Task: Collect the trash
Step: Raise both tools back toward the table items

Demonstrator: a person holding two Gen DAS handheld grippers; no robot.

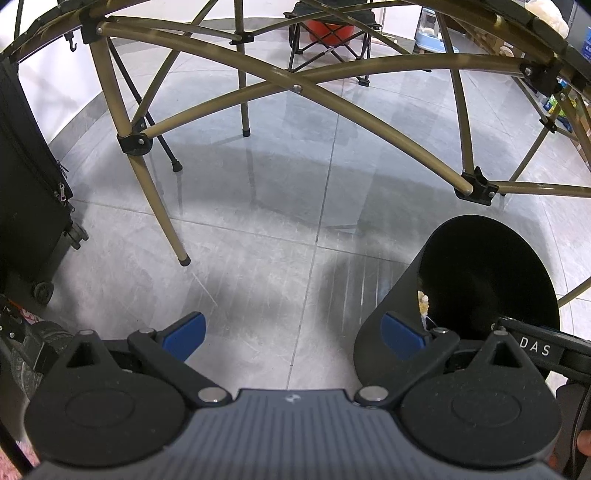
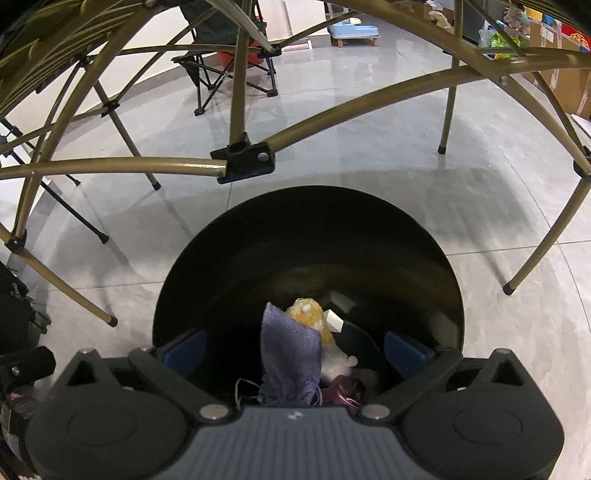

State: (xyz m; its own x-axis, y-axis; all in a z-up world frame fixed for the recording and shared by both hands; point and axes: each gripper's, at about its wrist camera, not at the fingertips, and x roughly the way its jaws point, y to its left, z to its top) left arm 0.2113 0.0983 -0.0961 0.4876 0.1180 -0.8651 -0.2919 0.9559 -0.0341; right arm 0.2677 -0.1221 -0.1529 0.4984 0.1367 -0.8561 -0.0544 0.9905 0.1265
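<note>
Now | purple cloth pouch (image 2: 290, 363) lies loose inside black bin (image 2: 306, 236) on yellow fluffy scrap (image 2: 310, 312) | right tool (image 2: 293, 349) spread wide, empty | left tool (image 1: 293, 334) wide, empty | folding-frame legs (image 2: 243, 162) crowd bin; floor (image 1: 258, 221) open leftward

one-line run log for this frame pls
right gripper: open above black bin | purple pouch between jaws, unpinched | left gripper: open, empty, beside bin

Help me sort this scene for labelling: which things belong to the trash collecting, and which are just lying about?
Part of the job:
- black bin
- purple cloth pouch in it
- yellow fuzzy item in it
- right gripper, open over the bin
- left gripper, open and empty

Just lying about:
- folding table frame
- black suitcase
- camp chair
</note>
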